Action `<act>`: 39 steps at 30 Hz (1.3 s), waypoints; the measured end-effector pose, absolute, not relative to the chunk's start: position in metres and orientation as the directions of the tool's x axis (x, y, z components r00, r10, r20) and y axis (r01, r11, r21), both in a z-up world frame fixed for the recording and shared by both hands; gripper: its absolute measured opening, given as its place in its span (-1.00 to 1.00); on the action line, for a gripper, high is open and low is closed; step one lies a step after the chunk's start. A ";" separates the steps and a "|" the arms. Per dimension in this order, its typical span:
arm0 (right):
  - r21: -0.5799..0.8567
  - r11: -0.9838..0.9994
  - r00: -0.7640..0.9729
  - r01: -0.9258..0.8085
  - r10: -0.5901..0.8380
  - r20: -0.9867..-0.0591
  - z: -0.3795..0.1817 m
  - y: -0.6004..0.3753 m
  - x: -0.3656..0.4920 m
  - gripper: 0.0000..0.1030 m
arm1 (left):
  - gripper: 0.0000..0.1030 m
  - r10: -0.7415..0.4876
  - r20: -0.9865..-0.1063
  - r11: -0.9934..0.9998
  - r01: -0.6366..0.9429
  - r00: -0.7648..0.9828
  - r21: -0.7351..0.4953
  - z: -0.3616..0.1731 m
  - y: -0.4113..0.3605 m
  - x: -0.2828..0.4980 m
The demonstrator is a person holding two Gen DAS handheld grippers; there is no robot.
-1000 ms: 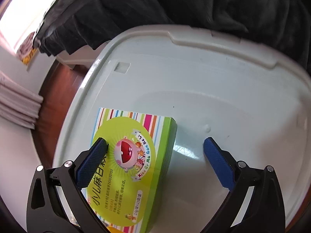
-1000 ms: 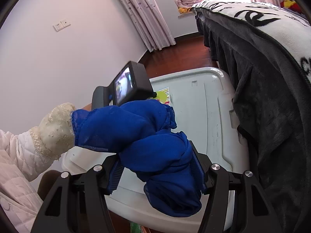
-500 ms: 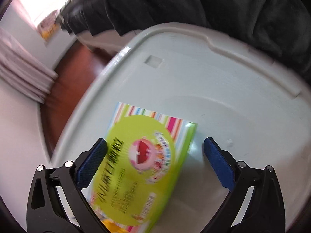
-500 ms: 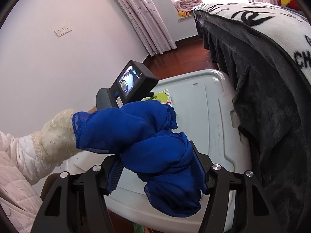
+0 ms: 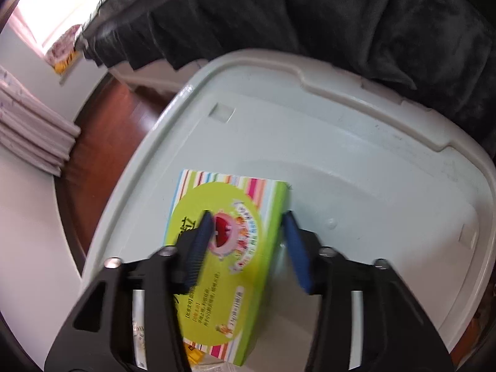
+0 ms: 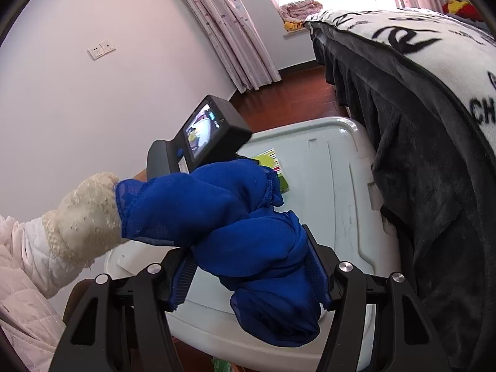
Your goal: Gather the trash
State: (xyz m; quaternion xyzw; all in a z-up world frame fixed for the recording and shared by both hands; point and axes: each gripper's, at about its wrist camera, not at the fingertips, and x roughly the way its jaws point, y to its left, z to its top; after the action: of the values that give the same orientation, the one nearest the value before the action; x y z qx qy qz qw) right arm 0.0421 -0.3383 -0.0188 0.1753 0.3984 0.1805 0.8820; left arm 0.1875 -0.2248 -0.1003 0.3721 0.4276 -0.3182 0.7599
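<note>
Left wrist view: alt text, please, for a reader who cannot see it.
The left claw has just been closing around a green striped box lying on a pale plastic bin lid. A dark blanket hangs behind.

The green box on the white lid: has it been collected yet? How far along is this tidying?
Done: the right tool is clamped on a blue cloth. In hand: the left tool has just been closing its jaws around the green box, which sits between them; whether they grip it yet is unclear. Left: the box lies on the lid, not lifted, and no bin shows.
</note>
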 end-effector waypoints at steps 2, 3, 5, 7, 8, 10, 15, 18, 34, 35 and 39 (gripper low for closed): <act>0.448 0.874 0.619 -0.187 0.459 -0.637 -0.015 -0.336 0.041 0.21 | -0.54 -0.177 -0.894 0.534 0.803 0.412 0.264 -0.097 -0.226 0.183; 0.446 0.875 0.621 -0.189 0.458 -0.636 -0.013 -0.335 0.040 0.21 | -1.00 -0.193 -0.896 0.549 0.800 0.401 0.240 -0.095 -0.225 0.185; 0.442 0.877 0.626 -0.190 0.455 -0.633 -0.009 -0.334 0.039 0.21 | -1.00 -0.223 -0.899 0.600 0.780 0.377 0.177 -0.093 -0.217 0.188; 0.436 0.880 0.631 -0.190 0.450 -0.632 -0.006 -0.334 0.037 0.21 | -1.00 -0.229 -0.910 0.611 0.779 0.345 0.141 -0.097 -0.212 0.183; 0.435 0.880 0.631 -0.192 0.450 -0.632 -0.005 -0.334 0.036 0.21 | -1.00 -0.226 -0.917 0.607 0.784 0.327 0.131 -0.102 -0.211 0.180; 0.427 0.884 0.638 -0.189 0.441 -0.631 -0.003 -0.334 0.034 0.21 | -1.00 -0.244 -0.933 0.618 0.784 0.265 0.061 -0.111 -0.204 0.178; 0.436 0.884 0.648 -0.169 0.433 -0.627 -0.005 -0.340 0.031 0.25 | -0.99 -0.293 -0.897 0.705 0.709 0.331 0.031 -0.100 -0.182 0.179; 0.445 0.879 0.653 -0.169 0.438 -0.618 -0.008 -0.344 0.032 0.34 | -0.16 -0.289 -0.865 0.725 0.684 0.410 0.081 -0.090 -0.175 0.186; 0.443 0.883 0.649 -0.157 0.430 -0.627 -0.020 -0.341 0.054 0.44 | 0.87 -0.218 -0.903 0.717 0.689 0.369 0.108 -0.112 -0.180 0.225; 0.444 0.884 0.646 -0.143 0.423 -0.635 -0.022 -0.342 0.058 0.46 | 0.87 -0.180 -0.913 0.701 0.699 0.367 0.143 -0.117 -0.184 0.226; 0.405 0.910 0.638 -0.092 0.366 -0.678 -0.025 -0.344 0.081 0.75 | 0.86 -0.046 -0.913 0.606 0.738 0.405 0.296 -0.129 -0.202 0.222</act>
State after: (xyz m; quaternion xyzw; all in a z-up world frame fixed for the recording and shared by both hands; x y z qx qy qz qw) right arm 0.0808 -0.3437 -0.0251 0.1689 0.4057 0.1285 0.8890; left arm 0.2223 -0.2024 -0.1288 0.3602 0.4801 -0.2591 0.7567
